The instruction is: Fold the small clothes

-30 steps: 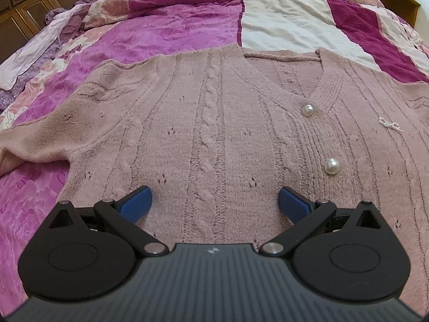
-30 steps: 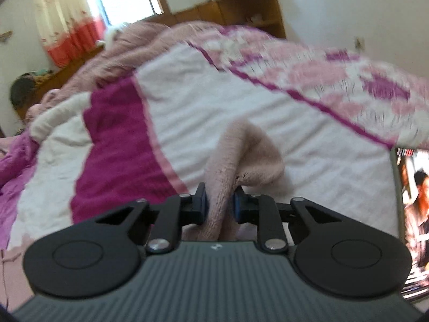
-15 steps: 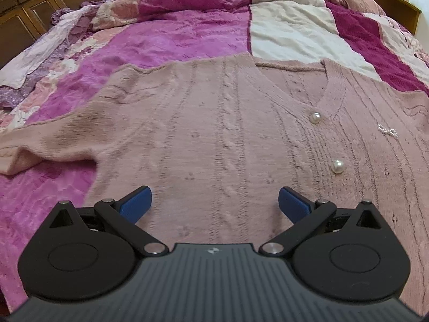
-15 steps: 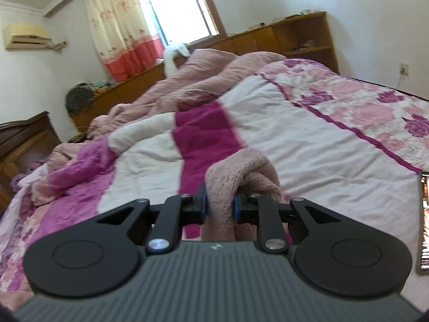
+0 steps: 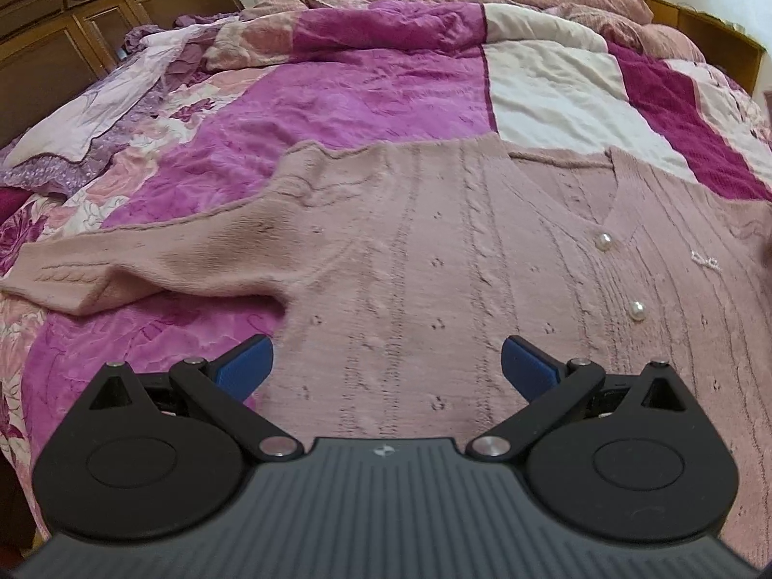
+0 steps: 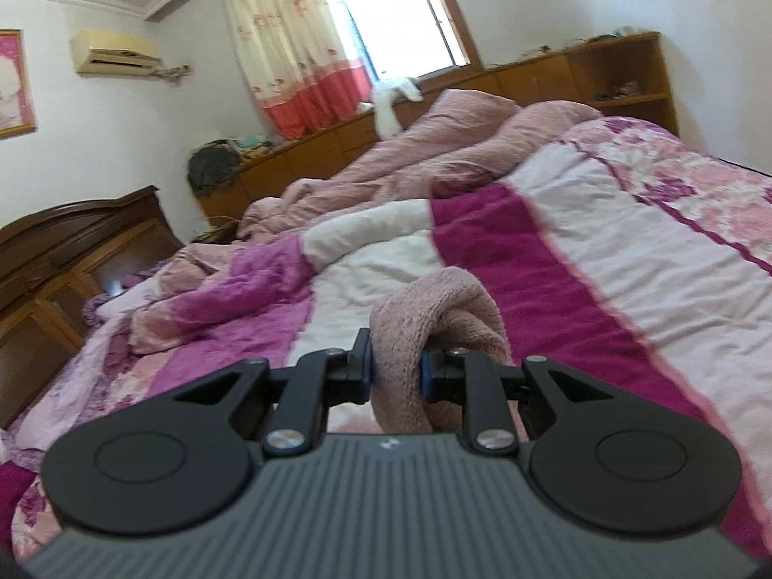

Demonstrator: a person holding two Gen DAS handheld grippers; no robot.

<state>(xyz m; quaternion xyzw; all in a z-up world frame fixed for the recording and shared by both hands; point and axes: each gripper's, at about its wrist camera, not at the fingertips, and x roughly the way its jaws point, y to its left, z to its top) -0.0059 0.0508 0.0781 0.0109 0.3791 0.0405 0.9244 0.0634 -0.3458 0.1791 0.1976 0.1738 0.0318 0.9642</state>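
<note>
A pink cable-knit cardigan [image 5: 434, 251] with pearl buttons lies flat, front up, on the quilt. Its left sleeve [image 5: 120, 275] stretches out to the left with the cuff folded under. My left gripper [image 5: 386, 366] is open and empty, hovering just above the cardigan's lower left body. My right gripper [image 6: 395, 371] is shut on a bunched piece of the cardigan's pink knit, the sleeve [image 6: 434, 309], which loops up over the fingers, held above the bed.
The bed is covered by a magenta, white and floral quilt [image 5: 386, 77]. Rumpled pink blankets [image 6: 434, 154] lie at the far side. A dark wooden headboard [image 5: 72, 14] is at the left, wooden cabinets [image 6: 603, 77] under the window.
The left gripper has drawn back and to the left, showing more of the left sleeve. The right gripper has lifted and swung left with the pink knit still in it.
</note>
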